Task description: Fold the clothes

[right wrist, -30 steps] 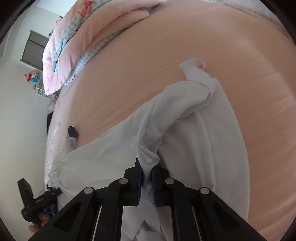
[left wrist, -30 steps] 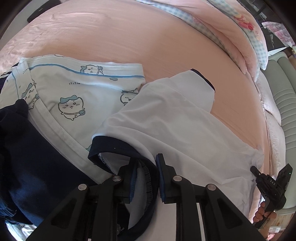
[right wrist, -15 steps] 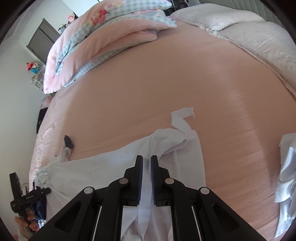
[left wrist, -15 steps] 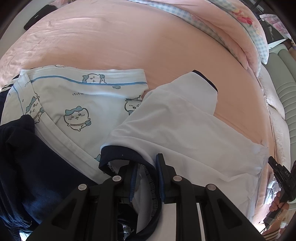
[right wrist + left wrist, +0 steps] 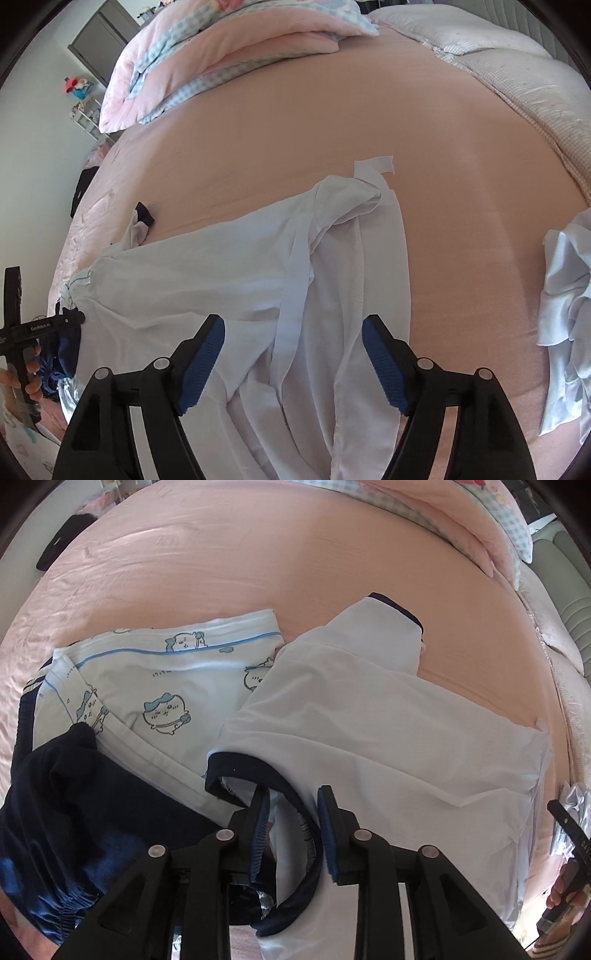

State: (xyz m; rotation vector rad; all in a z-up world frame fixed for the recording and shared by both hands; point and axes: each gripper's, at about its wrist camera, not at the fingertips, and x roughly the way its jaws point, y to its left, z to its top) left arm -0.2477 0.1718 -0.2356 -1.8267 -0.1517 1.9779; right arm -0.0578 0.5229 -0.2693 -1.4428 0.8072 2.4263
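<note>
A white shirt (image 5: 388,738) with navy trim lies spread on the pink bed sheet (image 5: 258,565). My left gripper (image 5: 291,794) hovers over its navy collar (image 5: 255,770). The jaws are opening; the collar band runs between the pads, which no longer pinch it. In the right wrist view the same shirt (image 5: 207,273) lies rumpled, its hem end (image 5: 373,170) pointing away. My right gripper (image 5: 293,321) stands over it with jaws opening wide and nothing gripped. A hand holds each gripper: the left gripper (image 5: 22,328) shows at that view's left edge.
A pale blue cartoon-print garment (image 5: 166,686) and a navy garment (image 5: 85,805) lie left of the shirt. A satin pale-blue garment (image 5: 569,295) sits at the right. Pink checked bedding (image 5: 221,48) is piled at the far end. A black item (image 5: 59,550) lies far left.
Both grippers' jaws have parted. The right one let go of the white fold, which dropped flat. The left one loosened off the navy collar. Both lifted a little.
</note>
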